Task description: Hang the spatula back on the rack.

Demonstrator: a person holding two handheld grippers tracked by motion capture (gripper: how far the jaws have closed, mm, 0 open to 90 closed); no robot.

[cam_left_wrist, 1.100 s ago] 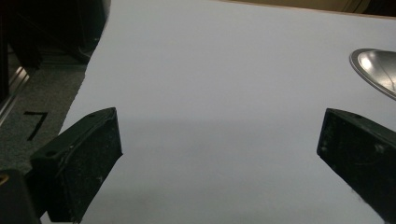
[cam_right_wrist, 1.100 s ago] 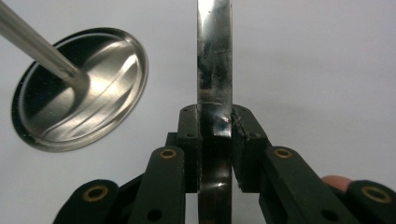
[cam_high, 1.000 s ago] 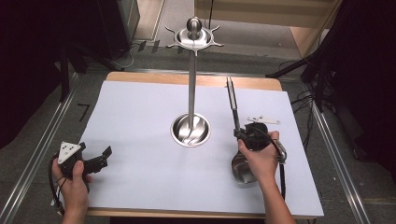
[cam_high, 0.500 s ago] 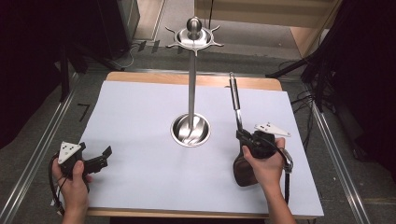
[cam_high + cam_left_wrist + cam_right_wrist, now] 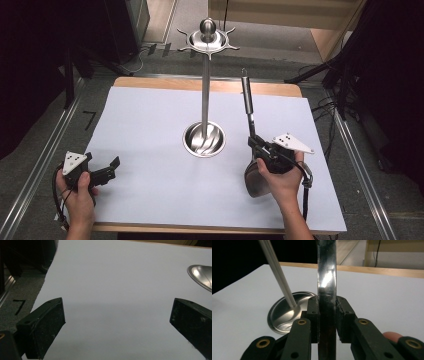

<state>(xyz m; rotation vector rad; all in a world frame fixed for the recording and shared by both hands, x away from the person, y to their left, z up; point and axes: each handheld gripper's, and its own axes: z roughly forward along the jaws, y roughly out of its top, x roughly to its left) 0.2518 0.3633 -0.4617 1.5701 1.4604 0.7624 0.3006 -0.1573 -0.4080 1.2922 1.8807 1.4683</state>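
Steel utensil (image 5: 248, 107) clamped in right gripper (image 5: 256, 145); blade half hidden behind hand (image 5: 280, 177).

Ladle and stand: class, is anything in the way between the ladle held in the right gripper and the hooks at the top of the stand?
Nothing visible blocks it. The right gripper is shut on the ladle handle, right of the stand, with open air up to the hooks.

White table cover (image 5: 150, 125), silver stand (image 5: 205, 100) — black grippers
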